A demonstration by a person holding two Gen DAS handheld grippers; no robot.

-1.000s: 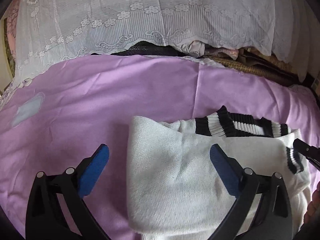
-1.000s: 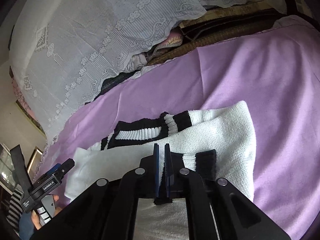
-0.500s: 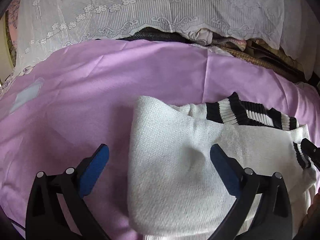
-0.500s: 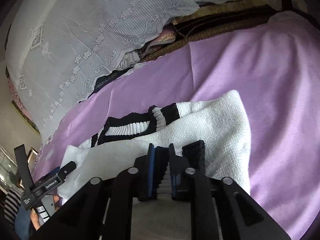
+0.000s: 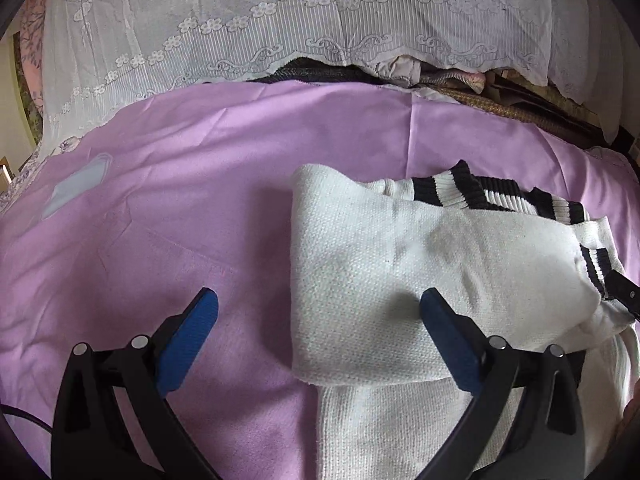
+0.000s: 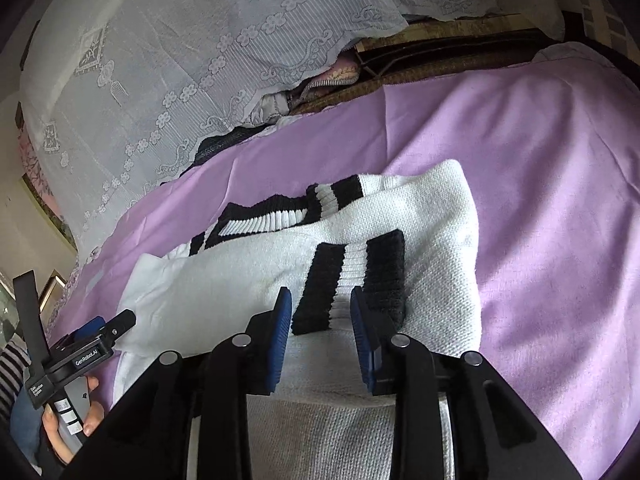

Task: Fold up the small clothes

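A white knit sweater [image 5: 400, 264] with black-and-white striped trim lies folded on the purple sheet [image 5: 200, 168]. My left gripper [image 5: 318, 298] is open wide and straddles the sweater's left folded edge, one pad over the sheet and one over the knit. In the right wrist view the striped cuff [image 6: 352, 276] lies flat on the folded sweater [image 6: 440, 220]. My right gripper [image 6: 320, 294] hovers at the cuff's near end with its jaws opening, and the pads stand apart from the cloth. The right gripper's tip [image 5: 622, 292] shows at the left view's right edge.
A white lace cover [image 5: 320, 20] hangs along the back over a pile of dark and patterned fabrics [image 5: 440, 80]. A pale patch [image 5: 76, 190] lies on the sheet at far left. A person's hand [image 6: 80, 420] holds the left gripper [image 6: 116, 324].
The right jaws were shut on the striped cuff and have parted, leaving it lying on the sweater. Both grippers have drawn back a little from the sweater.
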